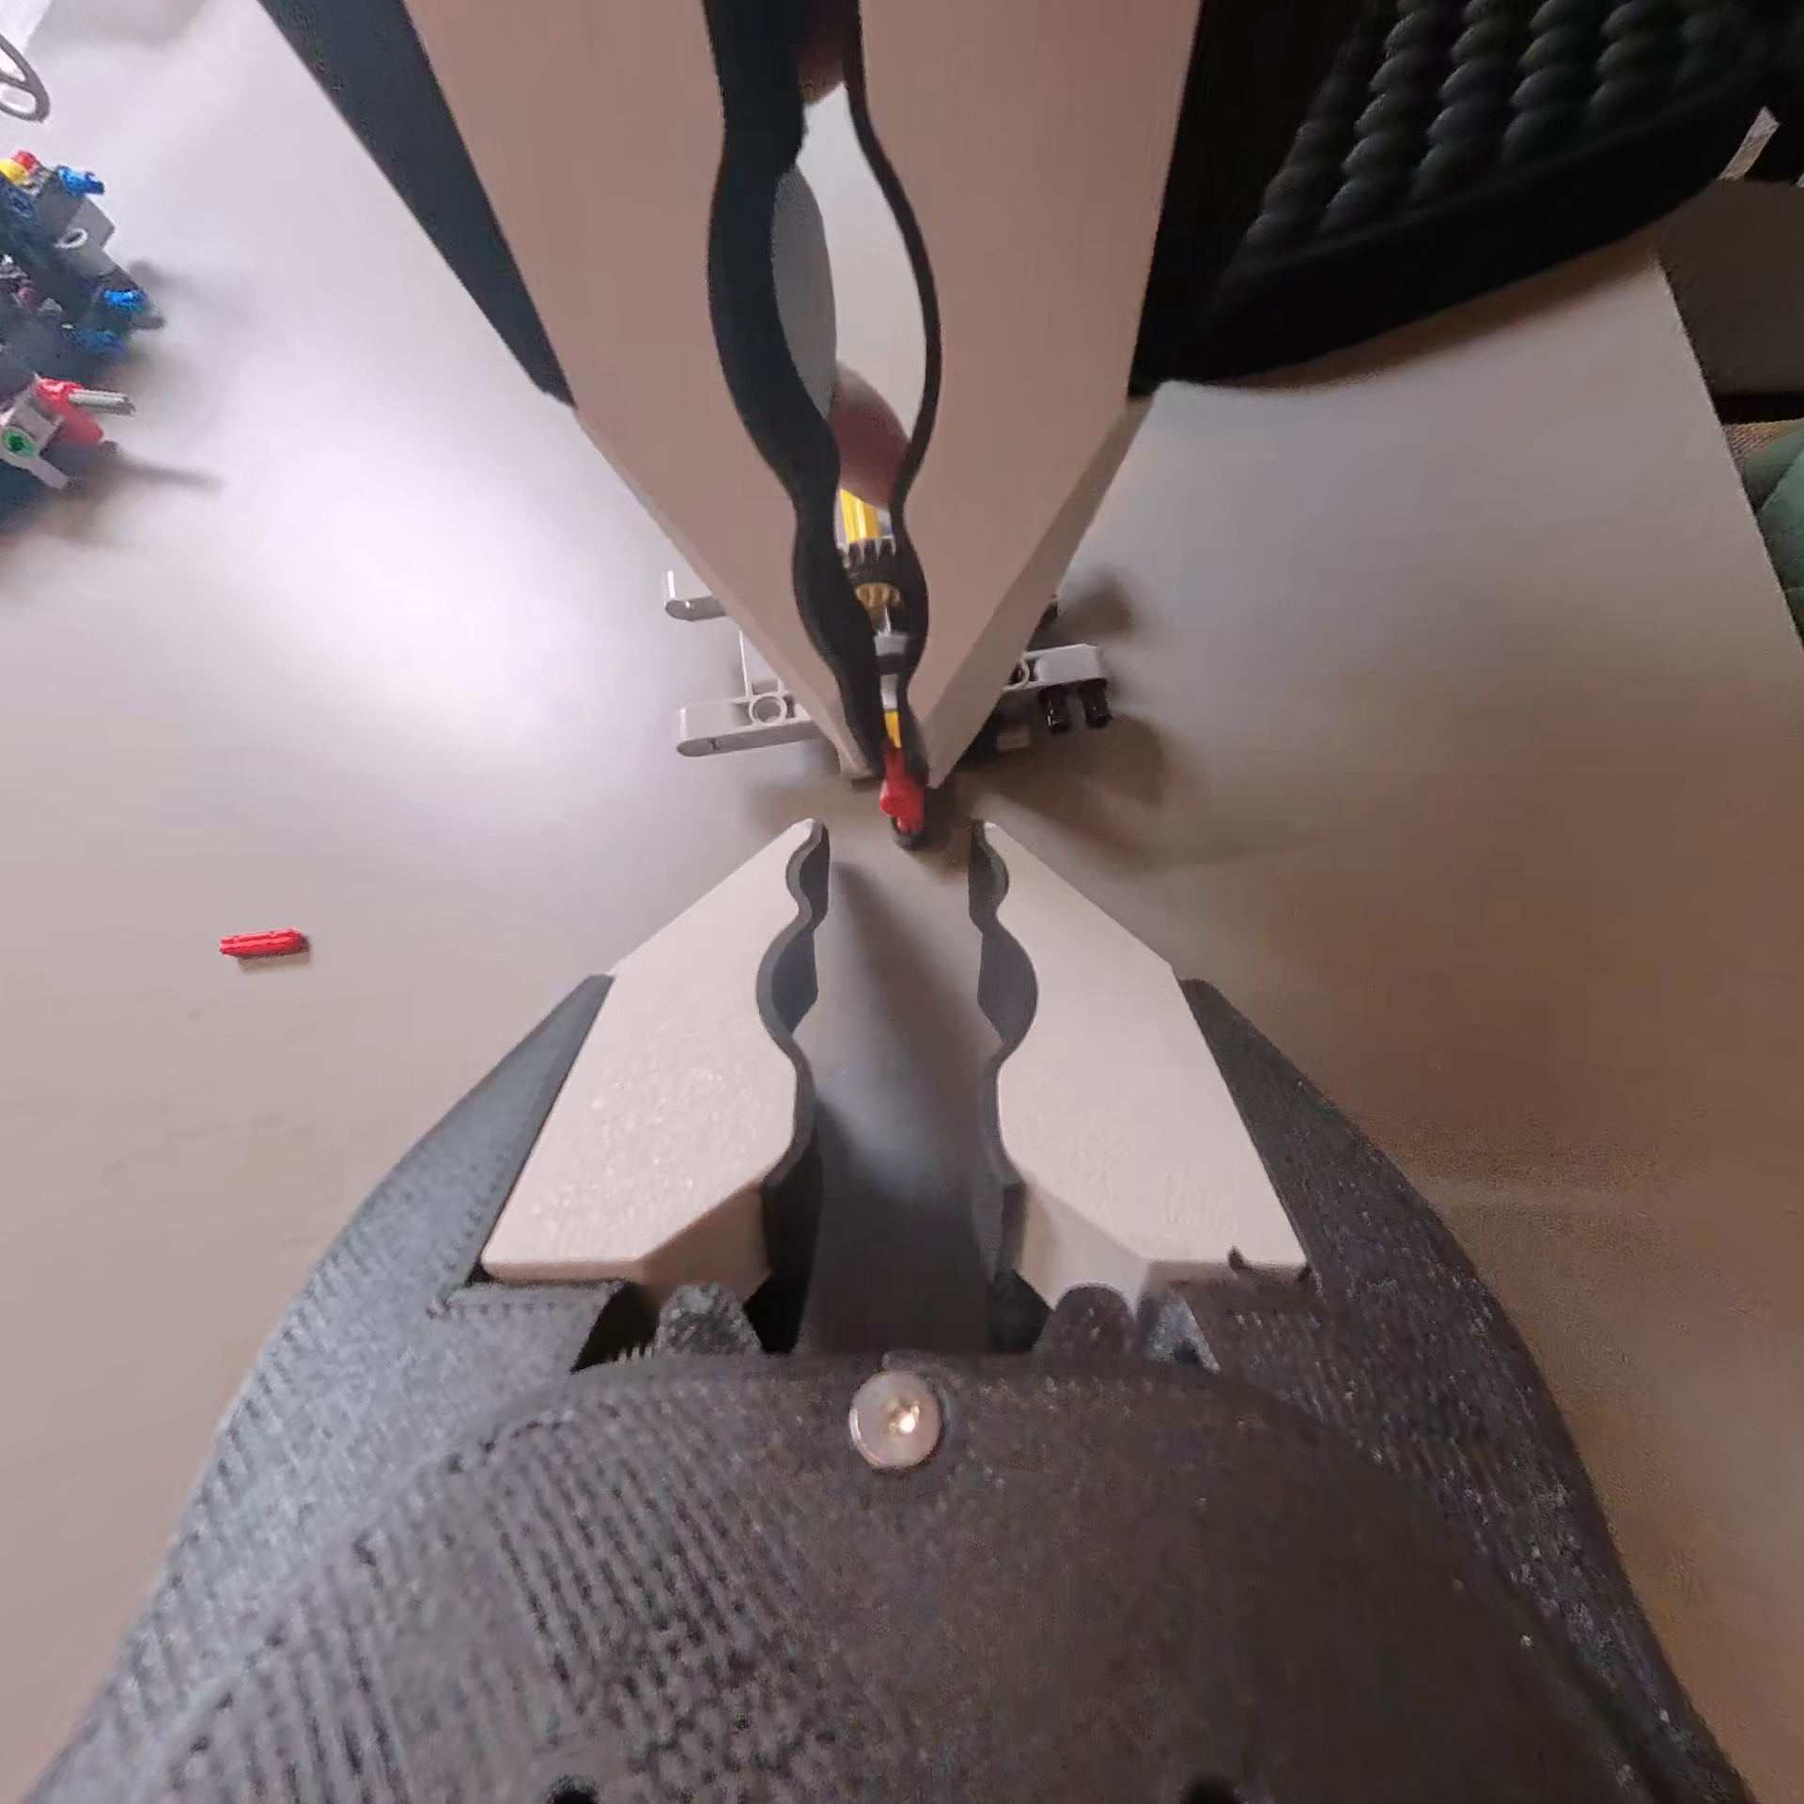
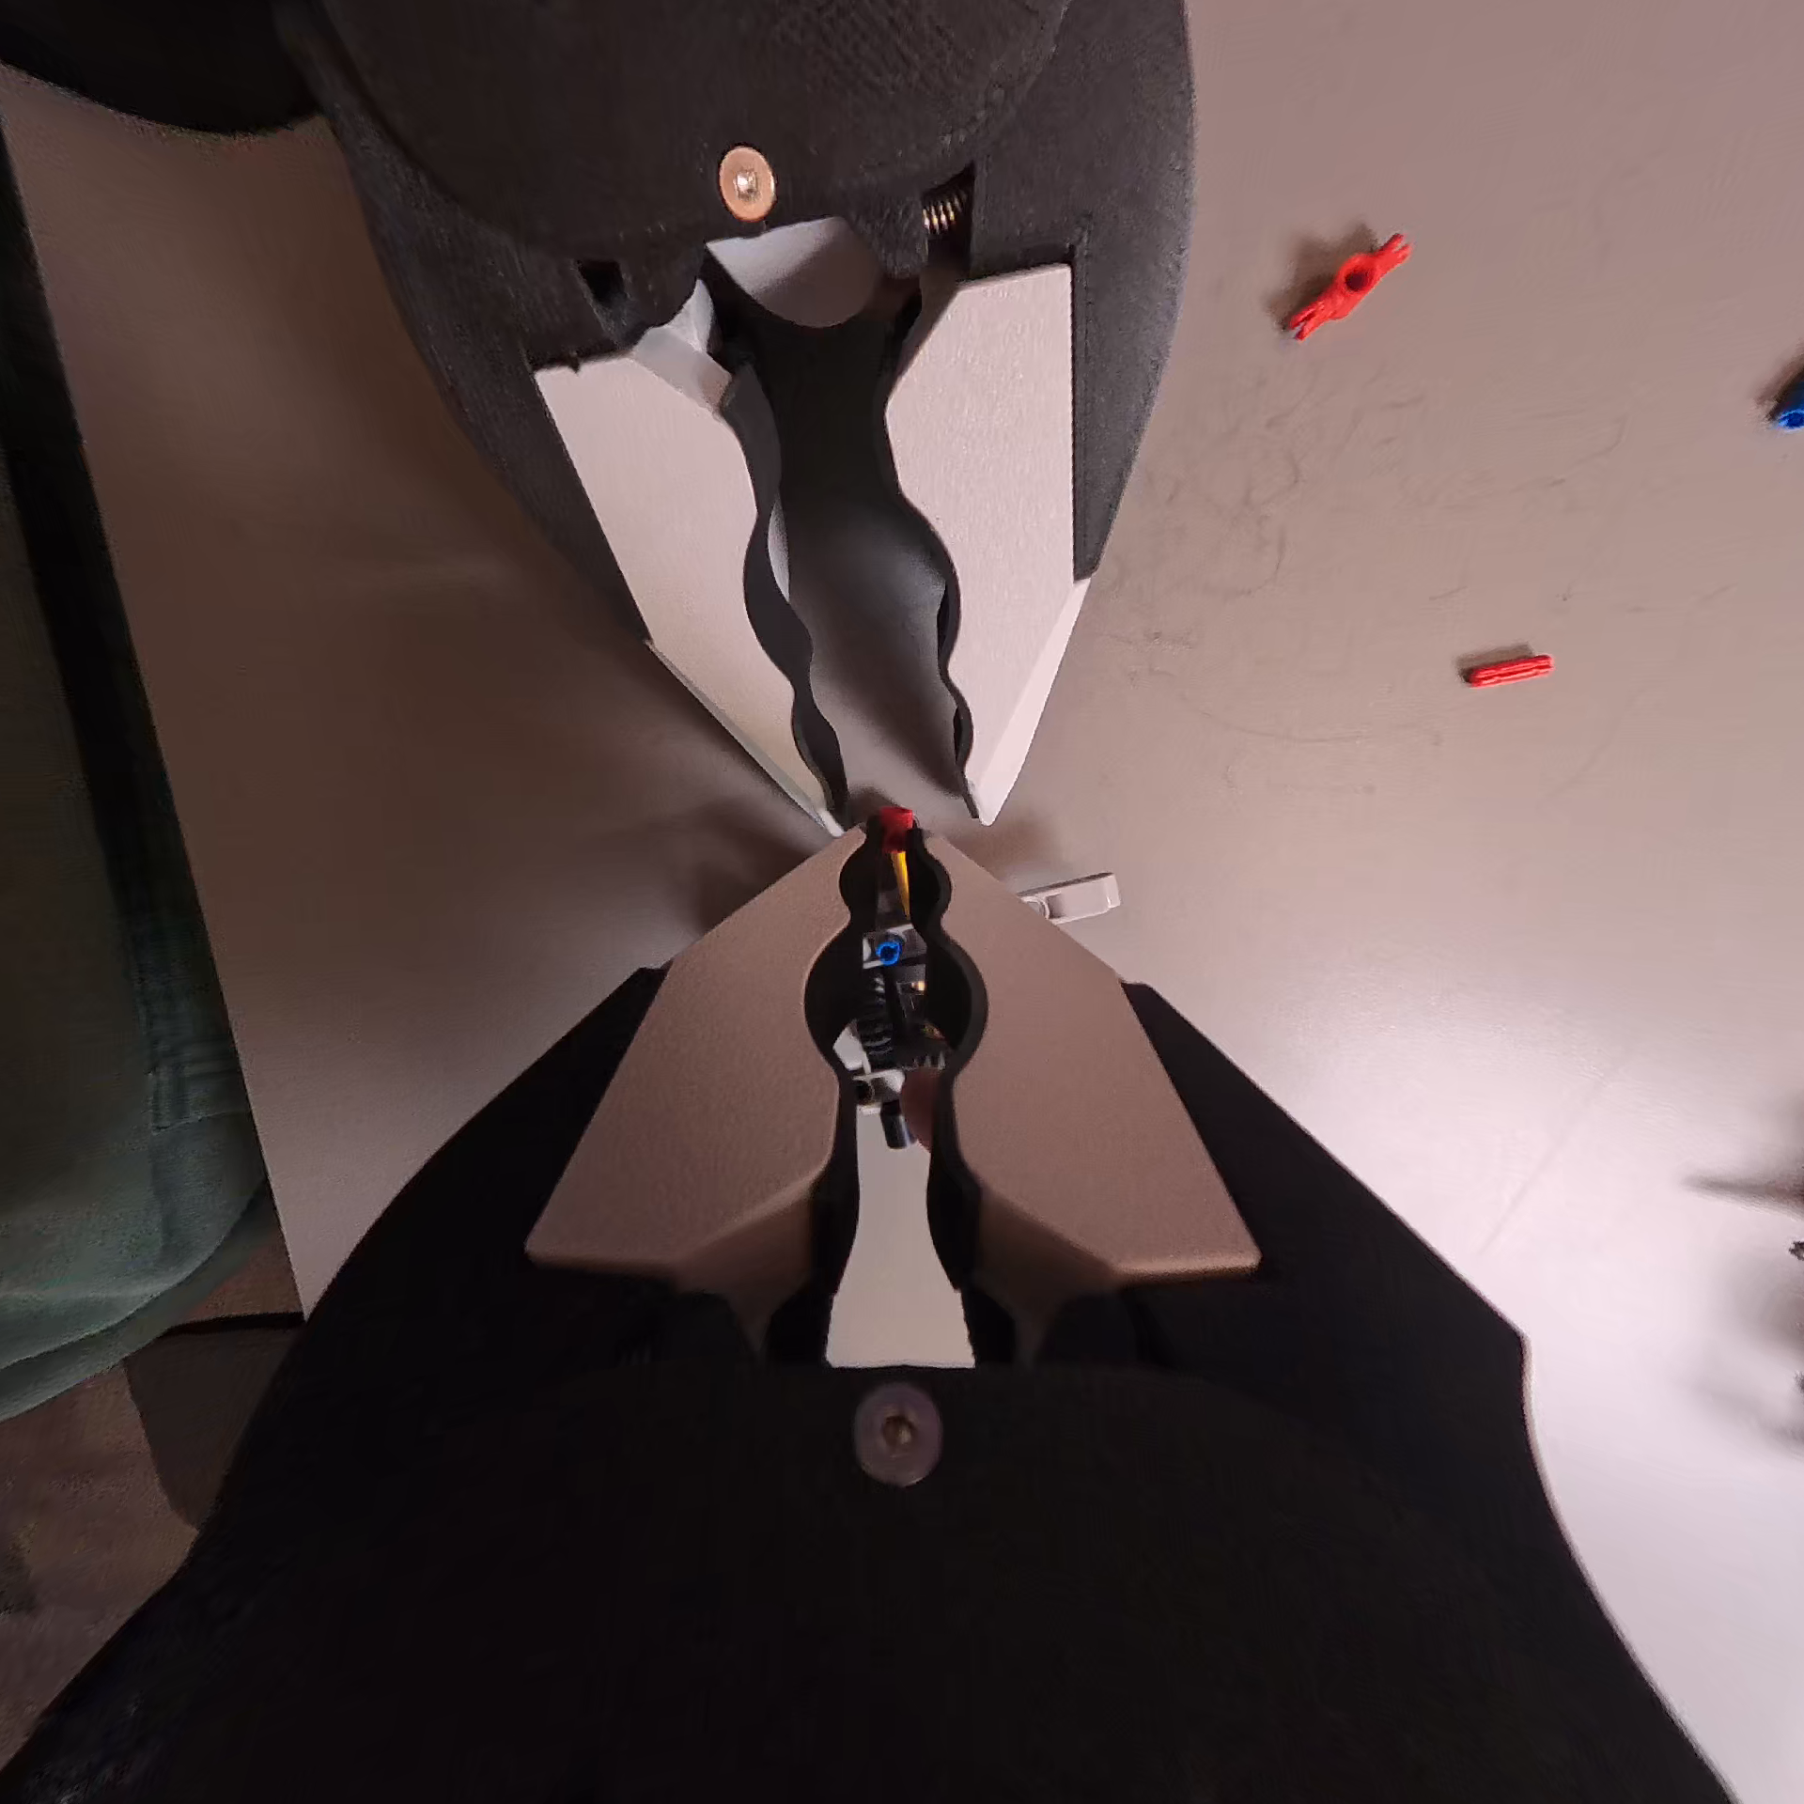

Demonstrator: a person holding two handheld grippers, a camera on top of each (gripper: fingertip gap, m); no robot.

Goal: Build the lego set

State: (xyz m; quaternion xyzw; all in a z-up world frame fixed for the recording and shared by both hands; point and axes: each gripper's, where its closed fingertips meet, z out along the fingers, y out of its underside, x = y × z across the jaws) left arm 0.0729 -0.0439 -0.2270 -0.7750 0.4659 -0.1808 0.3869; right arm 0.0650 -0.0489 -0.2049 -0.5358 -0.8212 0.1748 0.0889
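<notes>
1. The right gripper [image 1: 893,771] comes in from the far side in the left wrist view, its fingers pressed together on a small lego assembly [image 1: 879,674] that rests on the tan table [image 1: 390,586].
2. The left gripper [image 1: 898,840] faces it tip to tip, its fingers spread apart and holding nothing; the table shows in the gap between them.
3. A red pin [image 1: 900,793] sticks out of the assembly just past the right gripper's fingertips and sits between the two grippers, just beyond the left gripper's tips. Whether it touches them cannot be told.
4. The pin's long axis runs along the line joining the two grippers, pointing toward the left one.
5. In the right wrist view the assembly [image 2: 893,1005] shows through the wavy gap between the fingers of the right gripper [image 2: 893,840]: grey beams, a black gear, a blue pin, a yellow rod, and the red pin [image 2: 893,822] at the tip.
6. Grey beams of the assembly stick out on both sides of the right gripper.
7. A loose red peg [image 1: 264,945] lies well off to the left on the table, long axis across the view.
8. A larger built section [image 1: 59,322] in black, blue and red sits at the far left edge.
</notes>
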